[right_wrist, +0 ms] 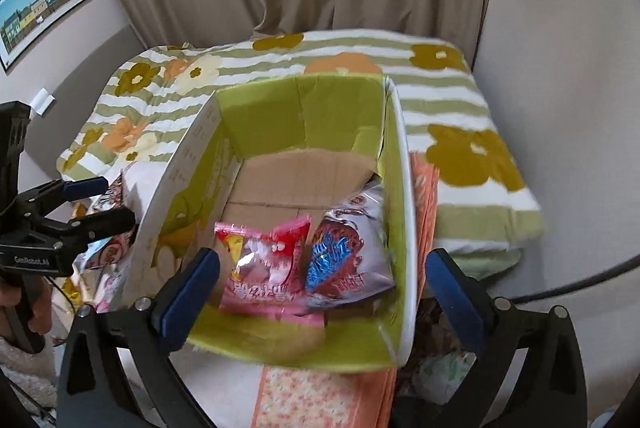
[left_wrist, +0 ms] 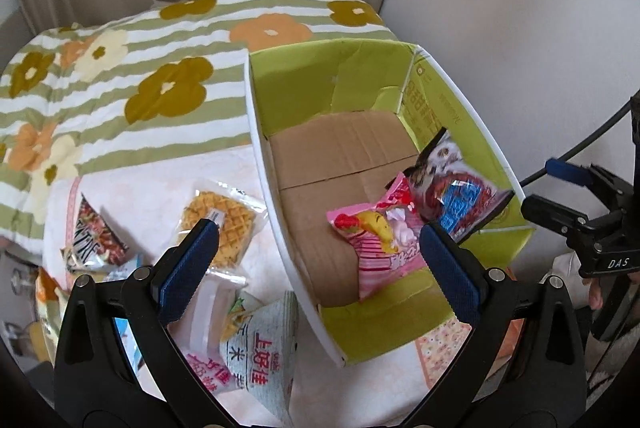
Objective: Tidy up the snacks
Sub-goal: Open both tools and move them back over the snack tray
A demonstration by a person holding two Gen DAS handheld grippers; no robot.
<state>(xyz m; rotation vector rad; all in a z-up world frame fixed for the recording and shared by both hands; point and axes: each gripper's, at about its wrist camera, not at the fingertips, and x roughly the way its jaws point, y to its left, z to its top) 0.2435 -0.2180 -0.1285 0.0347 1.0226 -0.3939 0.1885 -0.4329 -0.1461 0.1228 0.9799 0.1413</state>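
Both tools wide open; pink pkt & silver pkt in box.

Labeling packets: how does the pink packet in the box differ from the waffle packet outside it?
The pink packet lies inside the green box; the waffle packet lies outside on the pale cloth. The pink packet's wrap is opaque with printed art; the waffle packet's wrap is clear, showing the waffle. Both lie loose, ungripped.
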